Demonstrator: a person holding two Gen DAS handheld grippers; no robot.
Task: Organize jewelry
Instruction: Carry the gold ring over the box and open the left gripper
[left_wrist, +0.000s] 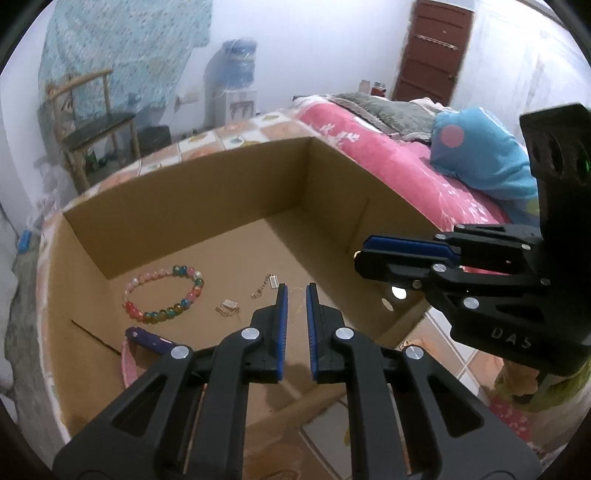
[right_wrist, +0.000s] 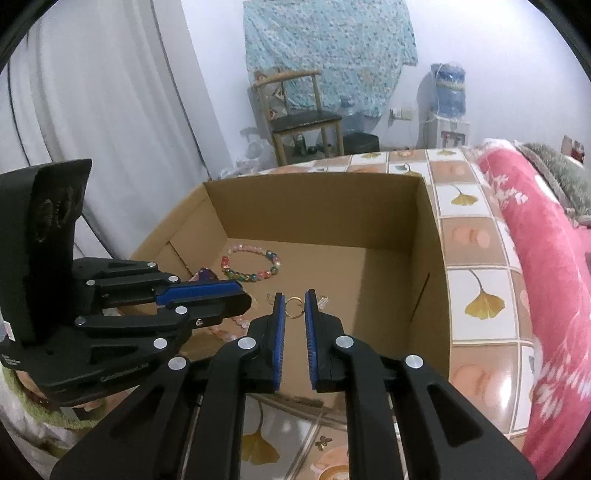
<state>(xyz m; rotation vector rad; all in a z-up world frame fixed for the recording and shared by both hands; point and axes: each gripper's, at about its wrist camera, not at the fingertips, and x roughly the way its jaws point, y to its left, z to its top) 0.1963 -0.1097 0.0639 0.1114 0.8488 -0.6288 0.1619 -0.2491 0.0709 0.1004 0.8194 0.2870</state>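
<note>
A pink bed (left_wrist: 388, 162) lies beside a patterned cover (right_wrist: 465, 236); on that cover sits an open cardboard box (left_wrist: 332, 177). Both grippers hang over the box's near edge, tilted down into it. The right gripper (right_wrist: 294, 295) has its jaws drawn nearly together, pinching a small gold ring (right_wrist: 294, 316) between the tips, above the box floor. The left gripper (left_wrist: 296, 291) shows only a narrow slit; a faint gold thread shows in it, and I cannot tell whether it is gripped. On the box floor lie a bead bracelet (left_wrist: 180, 270); near it a short chain (left_wrist: 263, 286); between them small gold pieces (left_wrist: 227, 306).
</note>
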